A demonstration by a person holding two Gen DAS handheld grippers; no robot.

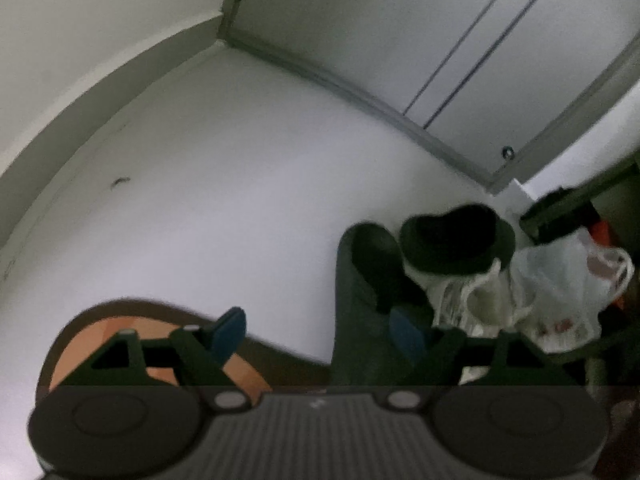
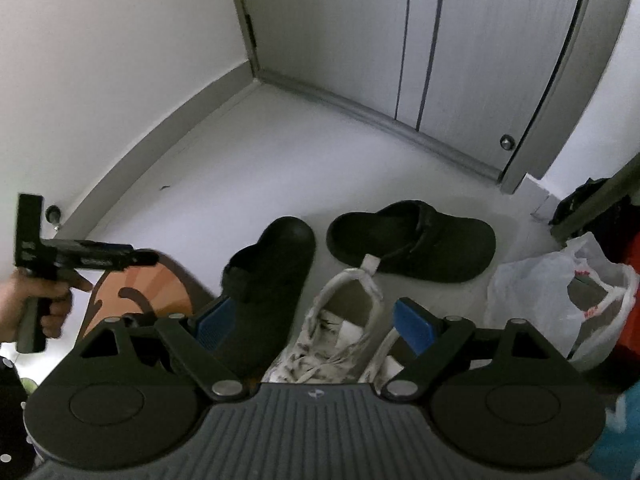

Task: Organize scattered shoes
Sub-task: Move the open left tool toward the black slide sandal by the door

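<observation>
— Your right hand-held gripper hangs wide and empty over the white sneaker; what's beside it?

— Two black clogs on the floor. Your left hand-held gripper is wide too, gripping nothing.

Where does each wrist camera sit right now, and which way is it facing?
Left wrist: on the left tool, angled down at the floor by the door; its open fingers show, with a blurred black clog at right.
Right wrist: on the right tool, angled down over two black clogs and a white sneaker; its open fingers show, plus the person's hand holding the left tool.
Shared: door, floor, clogs, sneaker, plastic bag, orange mat.
</observation>
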